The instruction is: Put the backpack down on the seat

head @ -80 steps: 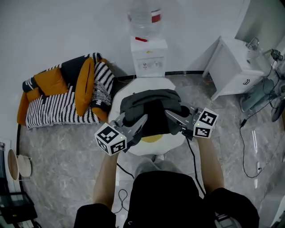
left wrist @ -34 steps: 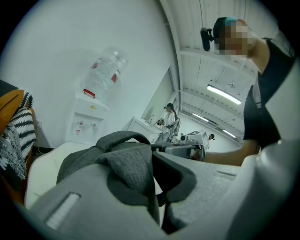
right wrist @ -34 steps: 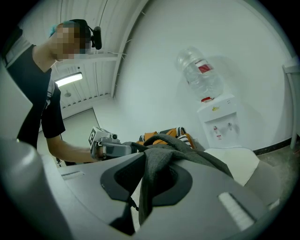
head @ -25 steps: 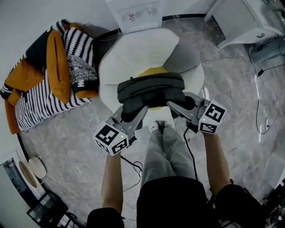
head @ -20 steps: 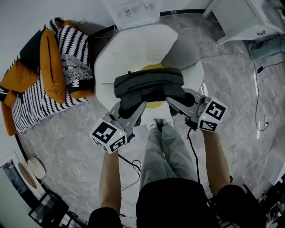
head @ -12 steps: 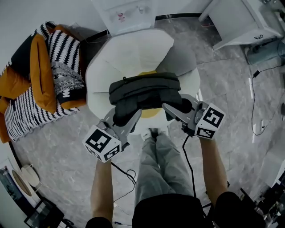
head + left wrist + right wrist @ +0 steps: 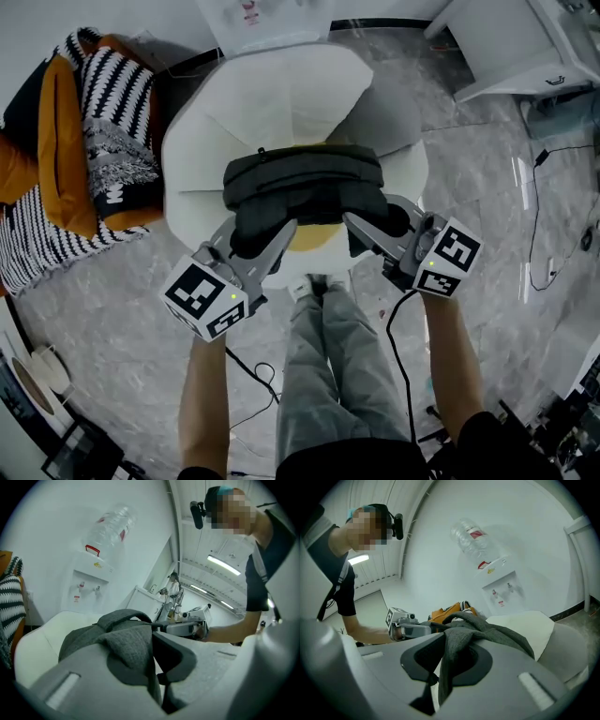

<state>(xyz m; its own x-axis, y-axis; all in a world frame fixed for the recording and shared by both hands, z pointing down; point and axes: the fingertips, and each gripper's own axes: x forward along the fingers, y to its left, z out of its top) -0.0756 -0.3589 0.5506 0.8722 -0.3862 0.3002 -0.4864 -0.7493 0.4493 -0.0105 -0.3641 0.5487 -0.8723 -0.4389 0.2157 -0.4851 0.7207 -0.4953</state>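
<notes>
A dark grey backpack [image 7: 302, 186] hangs level between my two grippers, over the front half of a white round armchair seat [image 7: 272, 103]. Part of a yellow cushion [image 7: 309, 240] shows just beneath it. My left gripper [image 7: 259, 236] is shut on grey fabric at the pack's left end, seen pinched in the left gripper view [image 7: 140, 656]. My right gripper [image 7: 367, 227] is shut on fabric at the right end [image 7: 450, 660]. Whether the backpack's underside touches the seat is hidden.
A water dispenser [image 7: 251, 13] stands behind the chair. Orange and black-and-white striped cushions [image 7: 89, 122] lie to the left. A white cabinet [image 7: 511, 42] is at the back right. Cables [image 7: 551, 220] run over the marble floor. The person's legs [image 7: 323, 361] stand before the chair.
Both grippers and the backpack have moved forward over the chair, which now fills more of the head view. Both grips are unchanged.
</notes>
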